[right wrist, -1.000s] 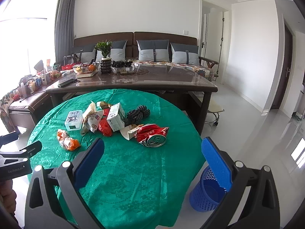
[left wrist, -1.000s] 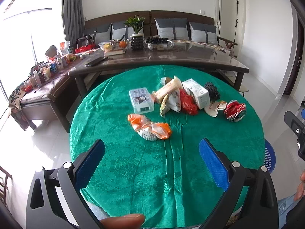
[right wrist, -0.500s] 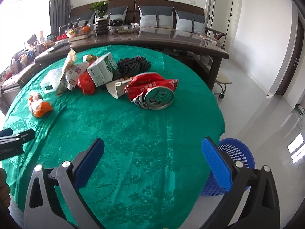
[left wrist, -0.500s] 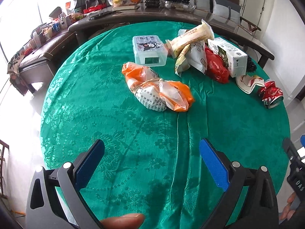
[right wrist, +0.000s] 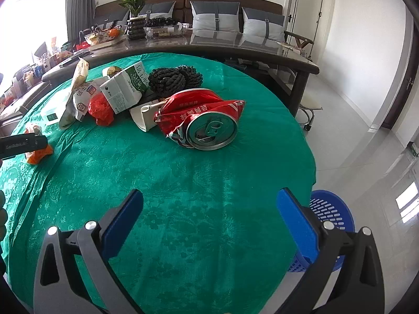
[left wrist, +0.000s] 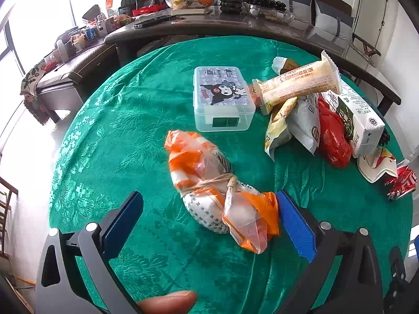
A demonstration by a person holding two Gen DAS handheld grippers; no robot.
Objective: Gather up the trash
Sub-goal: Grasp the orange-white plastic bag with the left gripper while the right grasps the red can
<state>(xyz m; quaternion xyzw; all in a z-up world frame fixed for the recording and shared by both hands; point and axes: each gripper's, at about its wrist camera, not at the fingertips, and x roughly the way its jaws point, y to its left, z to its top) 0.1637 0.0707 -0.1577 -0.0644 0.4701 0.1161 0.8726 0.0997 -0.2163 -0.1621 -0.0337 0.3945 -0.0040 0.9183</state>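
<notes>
- Looking along my left gripper (left wrist: 208,221), I saw its blue-padded jaws spread wide and holding nothing, low over a round counter (left wrist: 117,120) draped in green cloth.
- Between those jaws lay an orange-and-clear plastic bag bundle (left wrist: 217,188) tied with string; its near end sat just beside the right-hand pad, though I could not tell whether they touched.
- Beyond the bundle stood a clear plastic box (left wrist: 222,99) with a cartoon label on its lid.
- To the right of that box I saw a heap of trash: a long beige wrapper (left wrist: 298,82) resting on top, a white snack bag (left wrist: 303,123), a crumpled red bag (left wrist: 334,138) and a white-and-green carton (left wrist: 358,120).
- My right gripper (right wrist: 209,222) also had its jaws wide apart and empty, above bare green cloth.
- Ahead of it lay a crushed red can (right wrist: 207,123), its silver top facing the camera, touching a white paper scrap (right wrist: 144,115).
- Behind the can sat a black knotted rope bundle (right wrist: 175,78).
- A blue perforated bin (right wrist: 332,214) stood on the floor just past the counter's right edge.
</notes>
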